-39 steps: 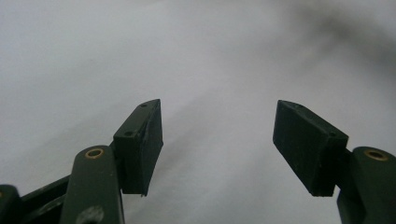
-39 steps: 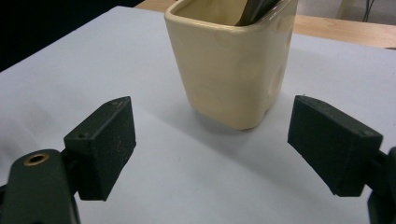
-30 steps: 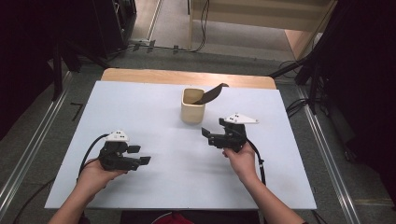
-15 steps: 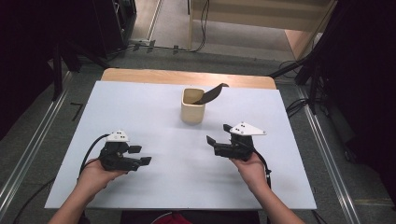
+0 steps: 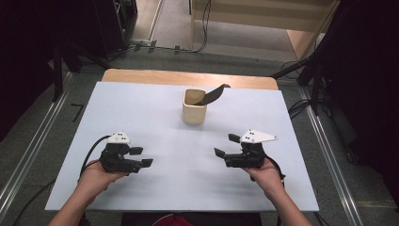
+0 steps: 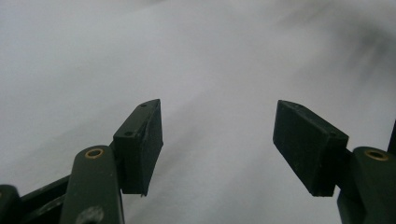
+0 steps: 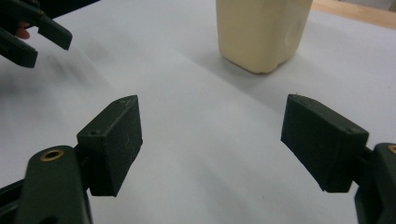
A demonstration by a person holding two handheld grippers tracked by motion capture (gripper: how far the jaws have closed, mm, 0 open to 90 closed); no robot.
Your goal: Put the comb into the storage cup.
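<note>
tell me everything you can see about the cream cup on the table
The cream cup is a squarish, round-cornered container that looks like matte plastic. It stands upright on the white table, toward its far middle. A dark utensil leans out of its open top to the right. Neither gripper touches it.

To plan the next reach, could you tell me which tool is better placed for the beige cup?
Right: the right tool is open and nearer the beige cup, which its view faces.

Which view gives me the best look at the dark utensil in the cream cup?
The high view: the dark utensil leans out over the rim of the cream cup. The right gripper view catches the cup's lower body, cropped below the rim. The left gripper view faces bare table.
</note>
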